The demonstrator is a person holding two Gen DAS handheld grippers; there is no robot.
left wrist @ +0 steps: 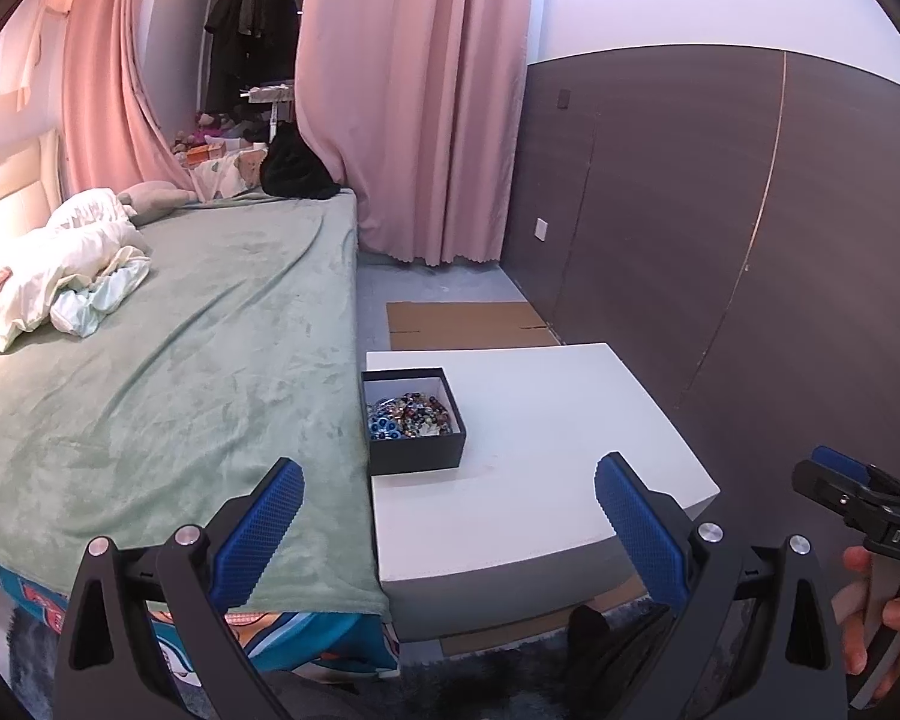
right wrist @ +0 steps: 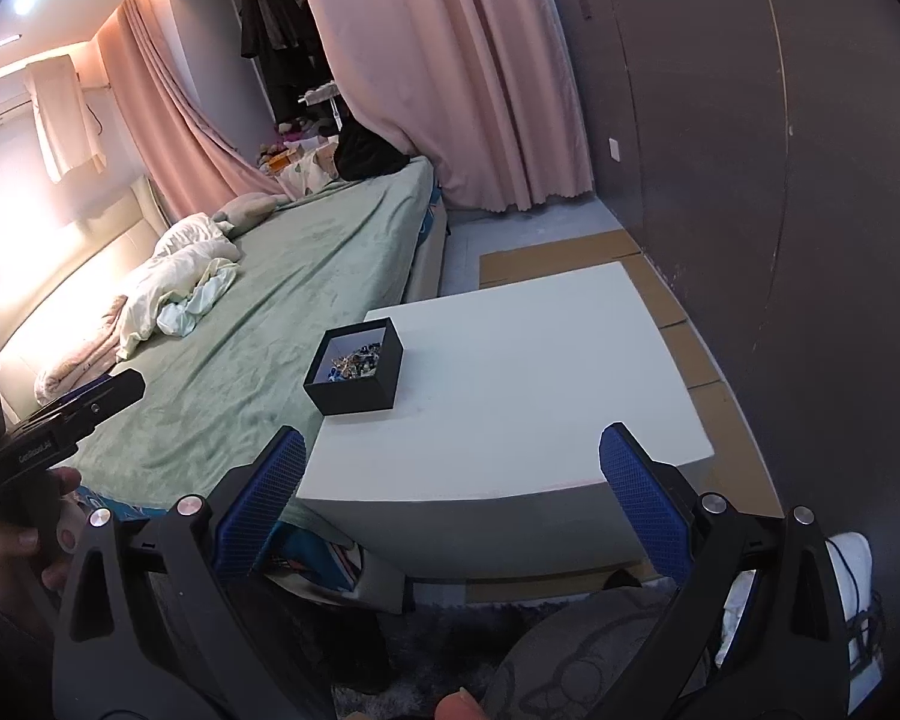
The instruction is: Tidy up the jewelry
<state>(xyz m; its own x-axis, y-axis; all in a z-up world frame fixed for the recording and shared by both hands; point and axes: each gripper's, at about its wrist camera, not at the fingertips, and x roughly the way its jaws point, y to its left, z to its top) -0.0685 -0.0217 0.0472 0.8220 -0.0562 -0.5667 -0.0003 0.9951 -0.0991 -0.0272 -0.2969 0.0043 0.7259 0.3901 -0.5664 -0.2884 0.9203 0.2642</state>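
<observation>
1. Blue-padded left gripper [left wrist: 450, 531] is hanging wide open with nothing in it, near edge of the white table [left wrist: 540, 420].
2. Right gripper [right wrist: 453, 501] is doing the same: spread wide, empty.
3. Black jewelry box [left wrist: 414, 420] is sitting ahead and slightly left of both, at the table's left edge by the bed [left wrist: 180, 330].
4. I'm guessing the left one's nearer.

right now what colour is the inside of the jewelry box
White inside, black outside: the jewelry box shows it best in the left wrist view.
</observation>
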